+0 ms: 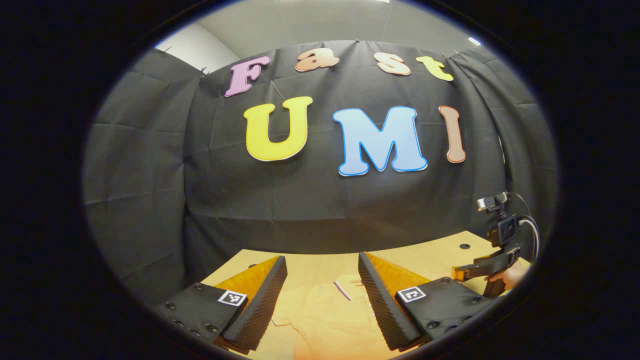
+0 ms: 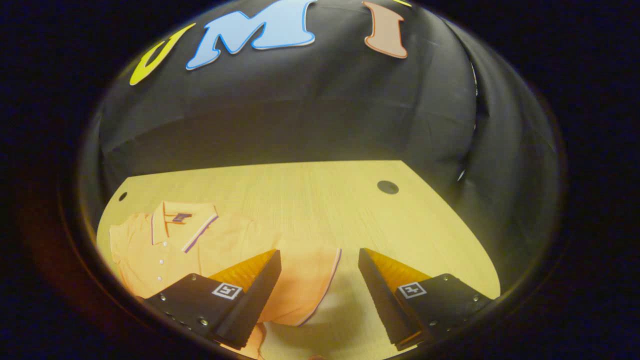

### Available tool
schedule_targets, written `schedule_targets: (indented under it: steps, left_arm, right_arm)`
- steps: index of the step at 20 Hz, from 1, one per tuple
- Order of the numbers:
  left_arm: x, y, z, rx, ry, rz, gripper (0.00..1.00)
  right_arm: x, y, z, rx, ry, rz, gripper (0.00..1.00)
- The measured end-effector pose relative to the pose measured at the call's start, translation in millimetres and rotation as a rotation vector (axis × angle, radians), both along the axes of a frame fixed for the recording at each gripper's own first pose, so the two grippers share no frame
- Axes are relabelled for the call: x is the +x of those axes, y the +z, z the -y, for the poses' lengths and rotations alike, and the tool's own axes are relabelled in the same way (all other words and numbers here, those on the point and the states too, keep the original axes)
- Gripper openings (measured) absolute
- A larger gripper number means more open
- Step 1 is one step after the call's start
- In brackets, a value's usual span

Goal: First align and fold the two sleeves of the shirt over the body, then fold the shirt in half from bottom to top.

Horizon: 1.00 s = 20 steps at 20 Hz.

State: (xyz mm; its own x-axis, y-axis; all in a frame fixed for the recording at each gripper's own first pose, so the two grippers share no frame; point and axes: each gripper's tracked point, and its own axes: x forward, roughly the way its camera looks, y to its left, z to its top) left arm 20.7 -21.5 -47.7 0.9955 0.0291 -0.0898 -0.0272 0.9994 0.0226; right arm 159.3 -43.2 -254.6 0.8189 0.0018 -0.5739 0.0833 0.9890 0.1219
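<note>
Both pairs of jaws stand wide apart, grasping nothing. On my left gripper (image 1: 322,295), the jaws hang above the orange shirt (image 1: 325,320), which lies flat on the wooden desk (image 1: 310,267) under the gap between them; its collar with a striped edge (image 1: 344,290) sits just ahead, nearer my right-hand jaw. Farther off to the right of these jaws, beyond the shirt, I see my other gripper (image 1: 472,272), with a hand (image 1: 510,277) around its grip and a small camera and cable above it.

On my right gripper (image 2: 320,285), released as well, the shirt (image 2: 200,250) lies to the left of the jaws, collar (image 2: 182,225) pointing away from me and buttons running down the placket. One short sleeve (image 2: 310,280) with a striped cuff spreads out flat into the gap between the jaws, unfolded. To the right, bare desk (image 2: 375,220) stretches out, with a round dark hole (image 2: 388,187) near its far edge.
</note>
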Motion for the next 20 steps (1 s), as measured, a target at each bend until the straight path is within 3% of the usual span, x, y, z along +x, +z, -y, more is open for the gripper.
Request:
schedule_targets:
  steps: [9, 10, 12, 14, 15, 16, 19, 20]
  left_arm:
    - [-10.8, -5.3, 0.7, 0.007, -0.011, -0.013, 0.93]
    - [-12.1, -4.7, 1.1, 0.008, -0.01, -0.013, 0.93]
    - [-13.5, -1.7, 0.5, 0.008, -0.009, -0.005, 0.96]
    - [-15.7, 0.1, 0.3, 0.012, -0.006, 0.0, 0.96]
    - [-15.7, 1.0, -0.3, 0.013, -0.004, 0.003, 0.96]
    - [-18.6, 1.3, -0.5, 0.011, -0.002, 0.004, 0.96]
    - [-23.8, -0.7, -0.4, 0.003, 0.007, 0.001, 0.96]
    - [-25.8, -1.1, -2.4, 0.002, 0.01, -0.001, 0.93]
  right_arm:
    - [8.2, -48.7, -2.1, 0.078, -0.027, -0.15, 0.95]
    - [10.1, -50.6, -4.3, 0.083, -0.027, -0.154, 0.87]
    - [10.9, -50.5, -5.0, 0.08, -0.018, -0.155, 0.84]
    - [11.7, -50.6, -7.2, 0.086, -0.012, -0.156, 0.59]
    - [12.2, -49.7, -8.1, 0.085, -0.005, -0.154, 0.57]
    - [11.8, -49.4, -9.4, 0.084, 0.0, -0.153, 0.39]
    - [8.3, -47.1, -10.5, 0.074, 0.013, -0.149, 0.36]
    - [13.2, -47.1, -12.0, 0.081, 0.016, -0.148, 0.06]
